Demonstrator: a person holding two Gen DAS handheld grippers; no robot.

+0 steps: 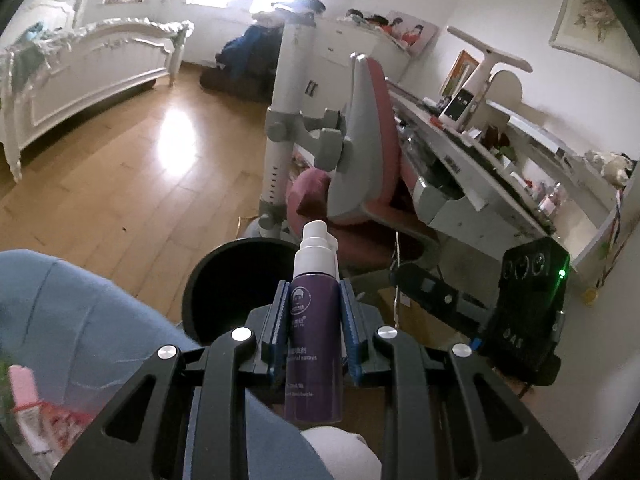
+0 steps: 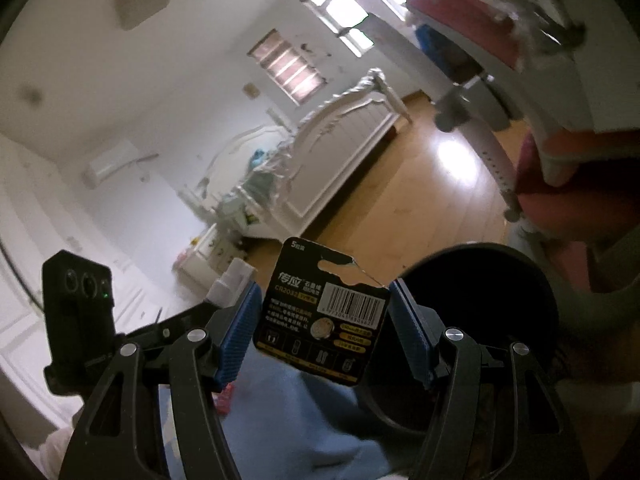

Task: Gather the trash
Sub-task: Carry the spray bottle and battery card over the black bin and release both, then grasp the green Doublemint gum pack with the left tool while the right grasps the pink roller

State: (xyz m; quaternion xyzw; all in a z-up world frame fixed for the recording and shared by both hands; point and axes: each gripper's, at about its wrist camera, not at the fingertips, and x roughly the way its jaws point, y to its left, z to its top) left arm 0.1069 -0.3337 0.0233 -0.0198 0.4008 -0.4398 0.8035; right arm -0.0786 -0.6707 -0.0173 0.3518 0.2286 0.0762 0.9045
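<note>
Left gripper (image 1: 314,316) clamped mid-body on purple spray bottle (image 1: 314,344): rigid, probably slick. Right gripper (image 2: 322,320) pinches battery card (image 2: 322,316) edgewise: light, bendable. Bin (image 2: 480,320) near.

**Battery card between blue pads**

The right hand-held gripper (image 2: 322,320) has its ribbed blue pads (image 2: 240,332) on either side of a black cardboard coin-battery card (image 2: 320,316) with a white barcode; whether they touch its edges is unclear. Behind it on the right sits a round black plastic bin (image 2: 480,280). An ornate white bed (image 2: 340,136) stands on the wooden plank floor (image 2: 432,184). The left hand-held gripper's black body (image 2: 78,308) shows a green light.
</note>
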